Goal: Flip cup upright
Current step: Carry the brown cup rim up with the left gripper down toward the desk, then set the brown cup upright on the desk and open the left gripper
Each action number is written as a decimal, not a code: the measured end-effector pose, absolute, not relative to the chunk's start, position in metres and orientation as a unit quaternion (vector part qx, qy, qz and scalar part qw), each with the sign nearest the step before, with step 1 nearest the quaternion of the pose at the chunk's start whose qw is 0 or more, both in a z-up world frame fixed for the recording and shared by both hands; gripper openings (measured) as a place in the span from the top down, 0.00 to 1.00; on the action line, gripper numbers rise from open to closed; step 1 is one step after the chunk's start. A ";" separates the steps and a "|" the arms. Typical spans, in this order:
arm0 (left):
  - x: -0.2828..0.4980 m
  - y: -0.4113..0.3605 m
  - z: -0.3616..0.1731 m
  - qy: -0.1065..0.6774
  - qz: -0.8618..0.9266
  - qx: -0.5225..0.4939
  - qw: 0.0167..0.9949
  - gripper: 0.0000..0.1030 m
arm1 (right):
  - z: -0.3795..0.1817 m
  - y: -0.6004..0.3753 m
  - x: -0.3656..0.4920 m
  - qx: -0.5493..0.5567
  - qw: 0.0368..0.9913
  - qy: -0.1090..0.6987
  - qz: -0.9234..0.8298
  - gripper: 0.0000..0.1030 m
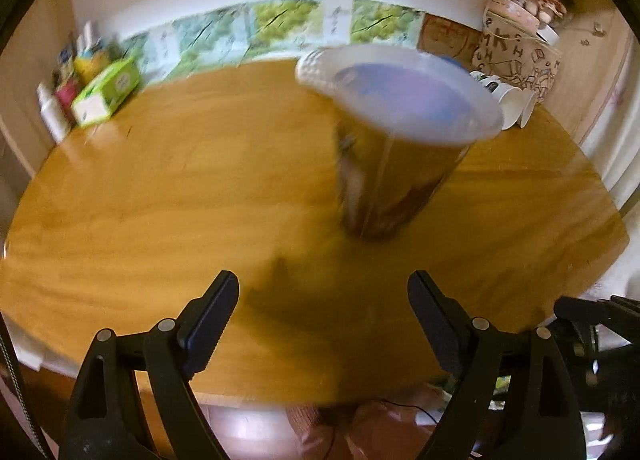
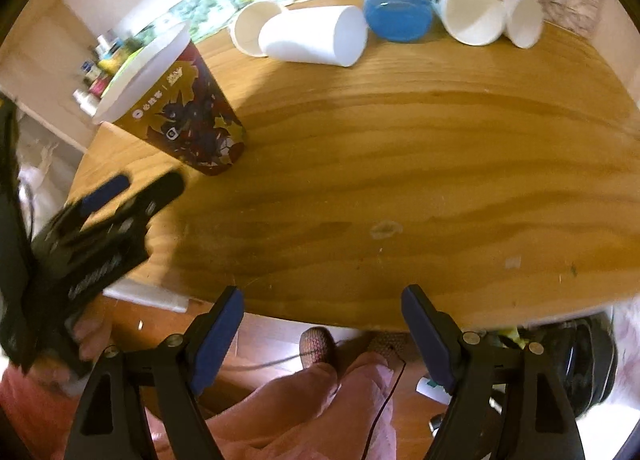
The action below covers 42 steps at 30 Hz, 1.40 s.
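A gold and dark printed cup (image 1: 394, 164) with a white rim stands upright on the wooden table (image 1: 160, 188), blurred, mouth up. It also shows in the right wrist view (image 2: 188, 116) at the table's left. My left gripper (image 1: 322, 296) is open and empty, a short way in front of the cup, not touching it. It appears blurred in the right wrist view (image 2: 136, 188). My right gripper (image 2: 322, 308) is open and empty at the table's near edge, far from the cup.
Several cups lie on their sides at the table's back: white paper cups (image 2: 316, 36), a blue cup (image 2: 396, 6), two more white cups (image 2: 476, 12). A green tissue box (image 1: 108, 90) and bottles (image 1: 52, 108) stand at the far left. A patterned bag (image 1: 516, 56) is back right.
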<state>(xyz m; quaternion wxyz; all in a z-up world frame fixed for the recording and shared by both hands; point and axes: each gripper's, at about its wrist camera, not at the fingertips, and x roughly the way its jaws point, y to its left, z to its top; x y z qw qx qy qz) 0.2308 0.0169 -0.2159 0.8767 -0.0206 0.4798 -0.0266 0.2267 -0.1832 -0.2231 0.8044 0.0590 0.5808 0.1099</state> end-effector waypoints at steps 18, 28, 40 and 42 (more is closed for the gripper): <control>0.189 0.112 -0.154 0.489 0.018 -0.063 0.870 0.14 | -0.170 -0.155 0.178 0.140 0.850 0.506 0.037 0.17; 0.171 0.094 -0.075 0.431 0.003 -0.071 0.900 0.14 | -0.096 -0.145 0.163 0.156 0.871 0.455 0.104 0.17; 0.120 0.045 -0.013 0.380 0.017 -0.093 0.920 0.14 | -0.018 -0.167 0.114 0.147 0.911 0.369 0.109 0.00; 0.109 0.038 -0.008 0.362 0.024 -0.095 0.927 0.14 | -0.008 -0.172 0.102 0.137 0.920 0.352 0.107 0.00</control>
